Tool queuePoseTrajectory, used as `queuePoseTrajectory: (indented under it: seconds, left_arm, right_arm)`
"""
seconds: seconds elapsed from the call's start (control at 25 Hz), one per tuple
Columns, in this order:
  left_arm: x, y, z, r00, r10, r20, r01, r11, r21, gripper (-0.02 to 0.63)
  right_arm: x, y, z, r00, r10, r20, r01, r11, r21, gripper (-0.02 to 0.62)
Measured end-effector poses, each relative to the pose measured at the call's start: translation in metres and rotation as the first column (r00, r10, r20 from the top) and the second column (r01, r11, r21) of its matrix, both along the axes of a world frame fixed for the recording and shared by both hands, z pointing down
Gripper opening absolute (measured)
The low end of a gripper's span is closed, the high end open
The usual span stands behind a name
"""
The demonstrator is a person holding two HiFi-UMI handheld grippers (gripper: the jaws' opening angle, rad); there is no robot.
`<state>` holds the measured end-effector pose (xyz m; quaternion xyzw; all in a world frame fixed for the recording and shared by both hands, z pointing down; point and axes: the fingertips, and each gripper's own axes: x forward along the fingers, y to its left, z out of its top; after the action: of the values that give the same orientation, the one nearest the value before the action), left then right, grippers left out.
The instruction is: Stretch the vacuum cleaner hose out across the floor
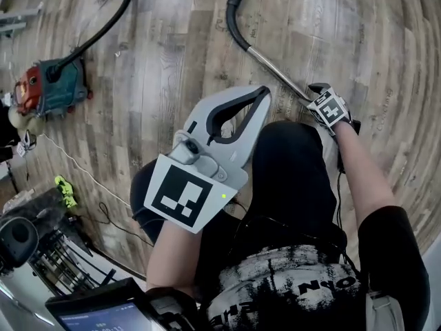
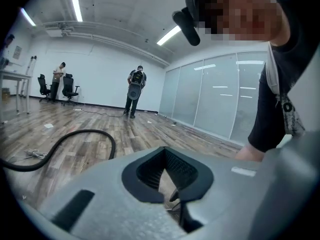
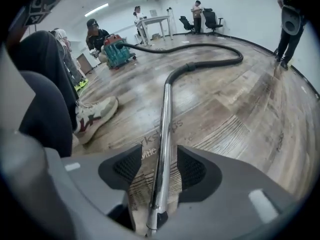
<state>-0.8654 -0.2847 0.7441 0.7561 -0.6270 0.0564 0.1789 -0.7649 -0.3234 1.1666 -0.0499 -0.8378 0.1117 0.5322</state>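
Hose (image 1: pixel 230 21) and vacuum (image 1: pixel 52 85) on wood floor (image 1: pixel 172 40)

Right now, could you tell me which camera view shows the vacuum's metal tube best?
The right gripper view: the metal tube runs close-up between its fingers. The head view shows it smaller; the left gripper view shows only hose.

I stand in a large, bright room with a grey-brown wood-plank floor (image 1: pixel 172 40). Plain white walls (image 2: pixel 100 79) rise to a white ceiling (image 2: pixel 125 9) crossed by long strip lights (image 2: pixel 76 4). Along one side runs a row of tall frosted glass panels (image 2: pixel 220 99). Near the far wall, black office chairs (image 2: pixel 70 88) stand close to a pale table (image 2: pixel 12 76)
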Motion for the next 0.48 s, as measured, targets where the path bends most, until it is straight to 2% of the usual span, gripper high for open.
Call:
queuePoseTrajectory:
  seconds: [0.12,0.2,0.36,0.48]
  left_arm:
    - [0.011,0.026,0.025,0.999,-0.039,0.025,0.040,0.999,-0.034,0.000]
    - [0.022,0.046,0.043,0.998,-0.055,0.015,0.056,0.996,-0.063,0.000]
    - [0.022,0.063,0.052,0.995,-0.101,-0.019,0.098,0.989,-0.109,0.000]
    - [0.018,0.067,0.053,0.992,-0.127,-0.022,0.124,0.986,-0.113,0.000]
  right_arm:
    - [0.019,0.007,0.054,0.997,0.005,-0.074,-0.004,1.000,0.013,0.231]
    - [0.030,0.011,0.082,0.994,0.018,-0.110,-0.016,1.000,0.020,0.232]
    - [0.026,0.015,0.099,0.986,0.008,-0.164,-0.003,1.000,0.031,0.200]
    - [0.037,0.027,0.105,0.976,0.043,-0.214,-0.044,0.999,0.000,0.201]
